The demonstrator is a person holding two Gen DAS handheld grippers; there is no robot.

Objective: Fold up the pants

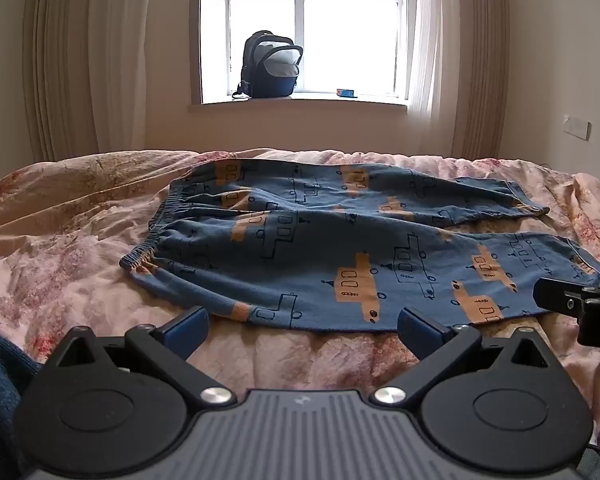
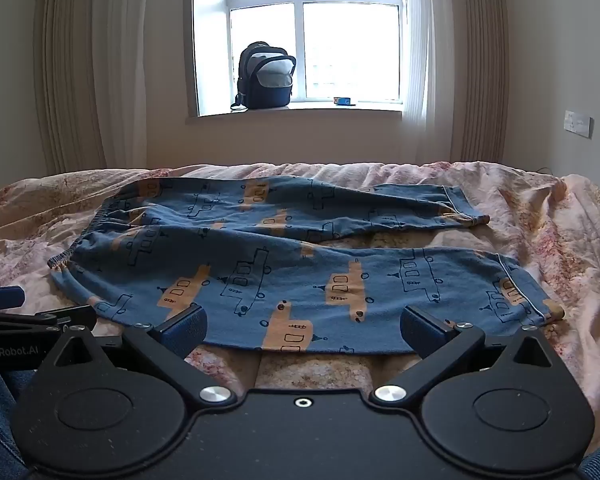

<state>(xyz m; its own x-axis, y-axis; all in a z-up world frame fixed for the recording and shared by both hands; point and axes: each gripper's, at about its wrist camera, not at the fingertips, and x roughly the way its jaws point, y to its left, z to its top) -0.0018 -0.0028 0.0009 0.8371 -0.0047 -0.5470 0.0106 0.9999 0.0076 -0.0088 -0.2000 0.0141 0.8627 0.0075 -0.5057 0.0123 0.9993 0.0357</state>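
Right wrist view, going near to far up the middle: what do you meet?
Right gripper → pants → bedspread → wall below the sill → backpack on the sill → window.

Left wrist view: low over near edge of bed (image 1: pixel 60 240), angled slightly down, facing window (image 1: pixel 304 28) across the room; waistband end of pants (image 1: pixel 300 256) close ahead. Right wrist view: same height and heading, set just to the right; leg hems nearer. Shared: pants, bed, backpack (image 2: pixel 265 76) on sill, curtains. Each view catches the other gripper at its inner edge.
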